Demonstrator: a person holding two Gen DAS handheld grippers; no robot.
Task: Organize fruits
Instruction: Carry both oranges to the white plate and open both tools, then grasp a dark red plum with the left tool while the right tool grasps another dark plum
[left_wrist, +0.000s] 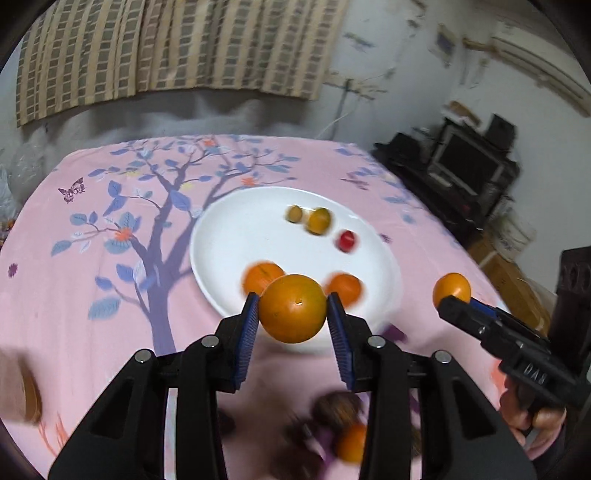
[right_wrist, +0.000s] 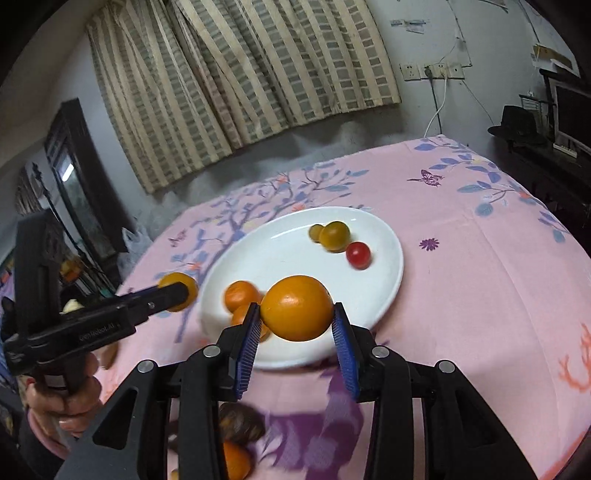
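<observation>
My left gripper (left_wrist: 292, 308) is shut on an orange (left_wrist: 292, 308) and holds it above the near rim of the white plate (left_wrist: 236, 236). My right gripper (right_wrist: 297, 308) is shut on another orange (right_wrist: 297, 308) above the plate's near rim (right_wrist: 388, 280). Each gripper shows in the other's view, holding its orange (left_wrist: 451, 288) (right_wrist: 179, 290). On the plate lie two oranges (left_wrist: 262, 277) (left_wrist: 345, 288), two yellowish tomatoes (left_wrist: 319, 220) (left_wrist: 294, 213) and a red tomato (left_wrist: 347, 240).
A pink tree-patterned cloth (left_wrist: 92, 295) covers the table. Dark fruits (left_wrist: 338, 406) and an orange (left_wrist: 351, 441) lie near the front edge, under my fingers. A brown object (left_wrist: 18, 391) sits at the left. Dark furniture with a screen (left_wrist: 469, 162) stands right of the table.
</observation>
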